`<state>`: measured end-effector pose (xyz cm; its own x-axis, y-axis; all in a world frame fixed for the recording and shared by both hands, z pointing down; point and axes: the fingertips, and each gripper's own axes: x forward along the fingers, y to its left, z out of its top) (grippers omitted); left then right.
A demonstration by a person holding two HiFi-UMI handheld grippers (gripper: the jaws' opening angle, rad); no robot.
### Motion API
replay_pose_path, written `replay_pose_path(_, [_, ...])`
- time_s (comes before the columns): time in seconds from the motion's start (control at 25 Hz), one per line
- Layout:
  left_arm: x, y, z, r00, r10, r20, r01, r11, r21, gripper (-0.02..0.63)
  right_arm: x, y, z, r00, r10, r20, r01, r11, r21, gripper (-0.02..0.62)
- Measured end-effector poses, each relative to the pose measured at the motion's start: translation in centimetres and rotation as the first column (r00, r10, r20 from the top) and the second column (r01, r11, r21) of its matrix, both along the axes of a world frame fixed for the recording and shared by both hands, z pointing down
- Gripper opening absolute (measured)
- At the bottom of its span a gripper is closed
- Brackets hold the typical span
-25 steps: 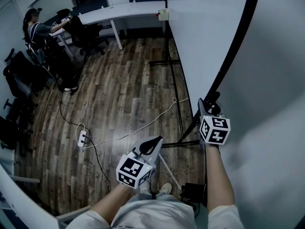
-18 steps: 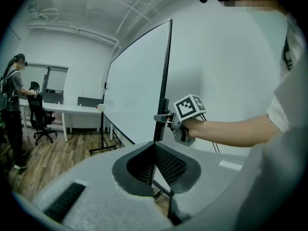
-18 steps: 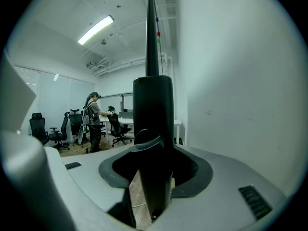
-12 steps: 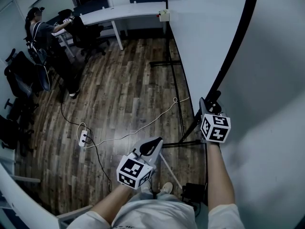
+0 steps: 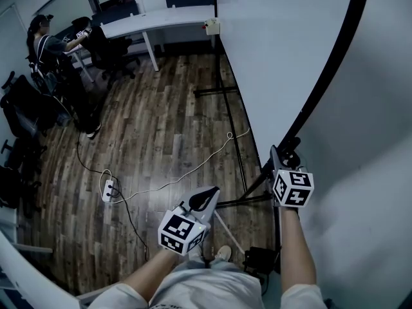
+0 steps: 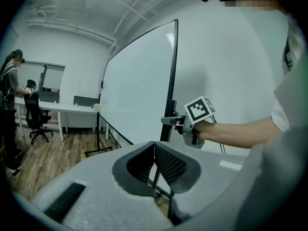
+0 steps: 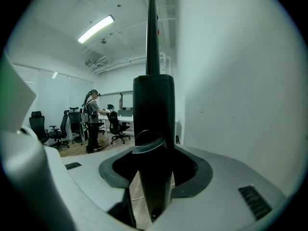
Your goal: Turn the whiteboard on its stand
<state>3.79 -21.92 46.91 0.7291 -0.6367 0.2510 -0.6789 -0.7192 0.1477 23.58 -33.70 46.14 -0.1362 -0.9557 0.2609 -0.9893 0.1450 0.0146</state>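
The whiteboard [image 5: 283, 50] is a large white panel with a black frame edge [image 5: 325, 82] that runs slantwise down to my right gripper [image 5: 280, 154]. That gripper is shut on the frame edge; in the right gripper view the black bar [image 7: 153, 109] stands upright between the jaws of the right gripper [image 7: 153, 165]. The stand's black legs [image 5: 230, 124] rest on the wooden floor. My left gripper [image 5: 205, 199] hangs lower left, away from the board, shut with nothing in it. In the left gripper view the left gripper [image 6: 154, 153] has its pads pressed together, with the whiteboard [image 6: 137, 90] and the right gripper [image 6: 169, 121] beyond it.
A person [image 5: 44, 44] stands at a white desk [image 5: 161, 19] at the far left among several black office chairs [image 5: 19, 118]. A power strip [image 5: 109, 188] and its cable [image 5: 193, 166] lie on the floor. A black box [image 5: 261, 259] sits by my feet.
The right gripper and the frame edge it holds sit slightly lower and further right in the head view. The left gripper has hardly moved. The person at the desk has shifted a little.
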Motion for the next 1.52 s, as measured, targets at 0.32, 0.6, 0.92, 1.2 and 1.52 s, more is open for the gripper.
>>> replay_pose_path(0.32, [0.8, 2.1, -0.3, 0.999, 0.052, -0.005, -0.052, 0.999, 0.006, 0.011, -1.6, 6.6, 0.0, 1.0, -0.006, -0.005, 0.006, 1.0, -0.001, 0.183])
replay_pose_path(0.6, [0.4, 4.4, -0.4, 0.997, 0.083, -0.007, -0.083, 0.997, 0.004, 0.011, -4.5, 12.4, -0.1, 1.0, -0.006, -0.008, 0.005, 1.0, -0.011, 0.183])
replay_pose_path(0.92, [0.5, 6.4, -0.4, 0.995, 0.1, -0.01, -0.1, 0.995, -0.006, 0.011, -6.1, 15.7, -0.2, 1.0, -0.019, -0.014, 0.019, 0.999, -0.028, 0.183])
replay_pose_path(1.2, [0.4, 7.0, -0.9, 0.995, 0.101, -0.015, -0.101, 0.995, 0.003, 0.011, -6.1, 16.2, -0.4, 1.0, -0.005, -0.008, 0.005, 1.0, -0.019, 0.184])
replay_pose_path(1.52, [0.3, 7.2, -1.2, 0.994, 0.105, -0.018, -0.105, 0.994, 0.011, 0.011, -6.0, 16.5, -0.3, 1.0, 0.02, -0.013, -0.02, 1.0, -0.017, 0.184])
